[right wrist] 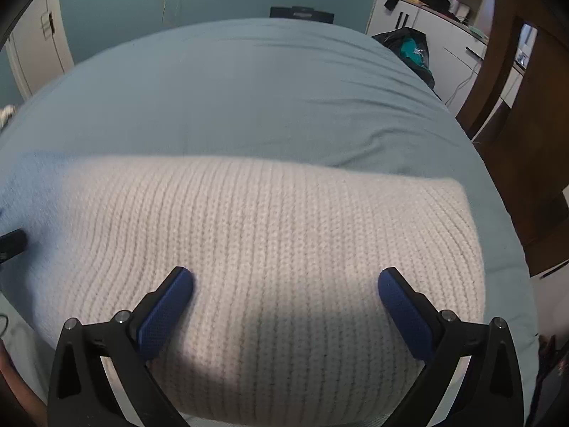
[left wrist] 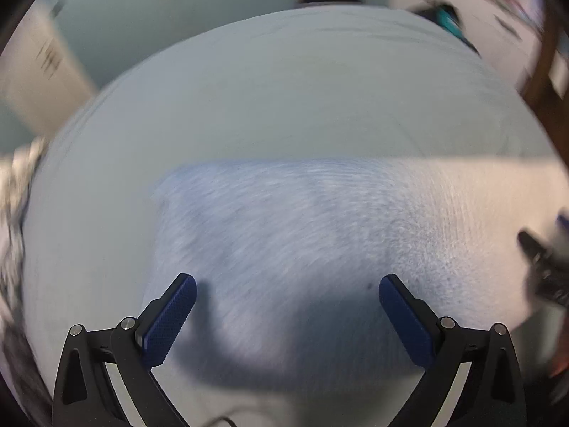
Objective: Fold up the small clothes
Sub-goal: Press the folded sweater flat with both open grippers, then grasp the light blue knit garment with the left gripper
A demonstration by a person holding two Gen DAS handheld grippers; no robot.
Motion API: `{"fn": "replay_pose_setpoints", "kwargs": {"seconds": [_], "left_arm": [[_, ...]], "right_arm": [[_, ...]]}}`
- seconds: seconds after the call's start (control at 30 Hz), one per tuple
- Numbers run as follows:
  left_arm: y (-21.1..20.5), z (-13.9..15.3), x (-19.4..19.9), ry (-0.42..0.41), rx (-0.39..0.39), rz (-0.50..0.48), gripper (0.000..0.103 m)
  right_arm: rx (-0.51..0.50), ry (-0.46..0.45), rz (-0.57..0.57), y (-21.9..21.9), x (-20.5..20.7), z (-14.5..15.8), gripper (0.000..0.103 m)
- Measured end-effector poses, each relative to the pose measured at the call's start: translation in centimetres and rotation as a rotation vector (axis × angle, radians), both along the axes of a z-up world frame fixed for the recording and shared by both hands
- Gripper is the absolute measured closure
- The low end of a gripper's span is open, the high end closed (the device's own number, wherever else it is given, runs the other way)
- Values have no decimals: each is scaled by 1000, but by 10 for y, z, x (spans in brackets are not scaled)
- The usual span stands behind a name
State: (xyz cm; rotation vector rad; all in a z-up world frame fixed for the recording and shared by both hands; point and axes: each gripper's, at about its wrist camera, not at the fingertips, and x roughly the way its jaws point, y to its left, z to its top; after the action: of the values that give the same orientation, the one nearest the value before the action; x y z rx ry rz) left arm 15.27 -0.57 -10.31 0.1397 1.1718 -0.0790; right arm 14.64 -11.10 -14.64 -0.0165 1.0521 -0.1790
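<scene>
A blue-grey bed (right wrist: 249, 89) is filling most of the view. At one o'clock a dark bag with a teal item (right wrist: 409, 48) is resting at its far edge, white drawers (right wrist: 451, 42) are standing beyond, and a wooden door (right wrist: 526, 124) is showing at three o'clock.

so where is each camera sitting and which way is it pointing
Left wrist: sits on the left gripper, looking forward and down over the blue part of the knit garment on the bed; both its open fingers show, the picture is motion-blurred.
Right wrist: sits on the right gripper, looking forward and down over the white part of the knit garment; both its open fingers show.
Shared: the same garment, the bed, the teal wall behind; each view catches the other gripper at its edge.
</scene>
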Motion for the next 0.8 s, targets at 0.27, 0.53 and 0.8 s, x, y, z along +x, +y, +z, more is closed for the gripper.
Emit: {"fn": "replay_pose_setpoints", "kwargs": {"seconds": [0.27, 0.53, 0.8], "left_arm": [[116, -20, -49, 181, -499, 614, 0], [145, -76, -64, 262, -801, 974, 0], [115, -90, -41, 174, -818, 994, 0]], "right_arm": [[28, -160, -48, -8, -20, 33, 1], [28, -151, -29, -4, -25, 34, 1], [4, -164, -95, -16, -29, 36, 1]]}}
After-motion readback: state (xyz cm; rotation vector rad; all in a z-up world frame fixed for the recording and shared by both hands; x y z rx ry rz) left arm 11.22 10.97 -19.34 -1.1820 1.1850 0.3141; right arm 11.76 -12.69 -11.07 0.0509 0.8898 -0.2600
